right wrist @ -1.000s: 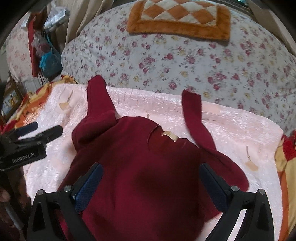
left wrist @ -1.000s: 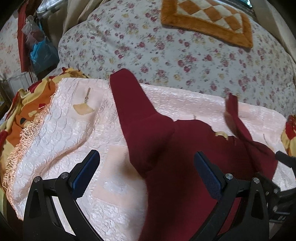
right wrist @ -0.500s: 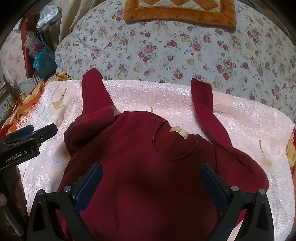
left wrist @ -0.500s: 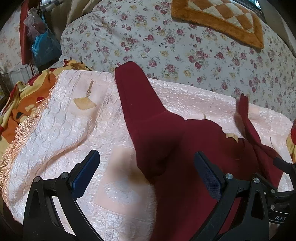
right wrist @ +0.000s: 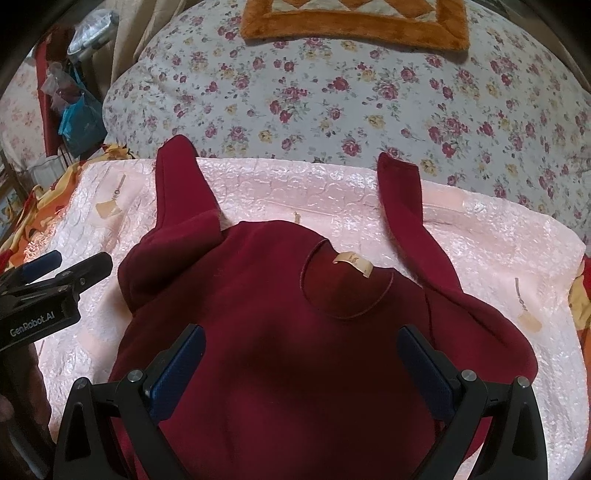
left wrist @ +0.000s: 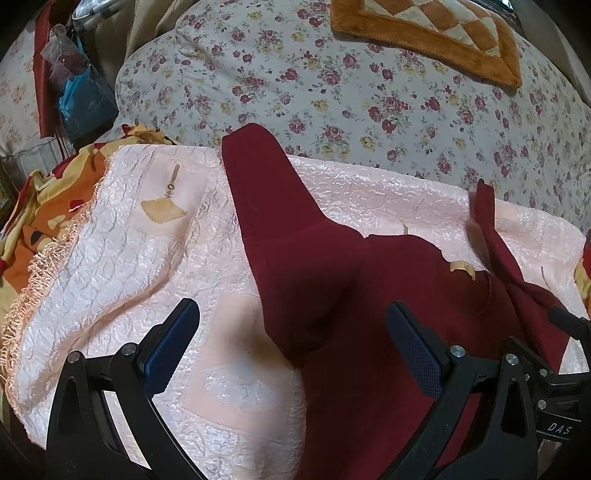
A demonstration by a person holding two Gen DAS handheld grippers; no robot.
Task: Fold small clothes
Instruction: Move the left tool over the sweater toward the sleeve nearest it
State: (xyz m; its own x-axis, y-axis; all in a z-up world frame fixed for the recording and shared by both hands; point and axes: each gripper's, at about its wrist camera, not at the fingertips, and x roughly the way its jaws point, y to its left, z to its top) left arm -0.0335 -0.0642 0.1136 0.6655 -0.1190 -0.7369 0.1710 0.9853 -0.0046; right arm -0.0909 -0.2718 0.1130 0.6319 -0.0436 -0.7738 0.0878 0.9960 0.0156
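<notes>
Both claws spread wide, gripping nothing: right gripper [right wrist: 301, 365] over maroon sweater [right wrist: 295, 332] body, left gripper [left wrist: 293, 345] at its left sleeve fold; pink quilt [left wrist: 110, 251] left edge lies bare.

**A bedroom at home**

I am working on a bed, in what looks like a lived-in bedroom. In front of me lies a pale pink quilted cover [right wrist: 480, 236] with a fringed edge, spread over an orange and yellow patterned sheet [left wrist: 44, 206]. Behind it rises a bulky floral quilt [right wrist: 332, 99] printed with small red and yellow roses, and on top of that sits an orange plush mat [right wrist: 354, 26] with a cream checker pattern. To my far left, beside the bed, a blue plastic bag [left wrist: 85, 99] and other clear bags hang in a cluttered corner, next to beige curtain fabric [right wrist: 147, 26]. All of it is soft household bedding and personal clutter.
</notes>
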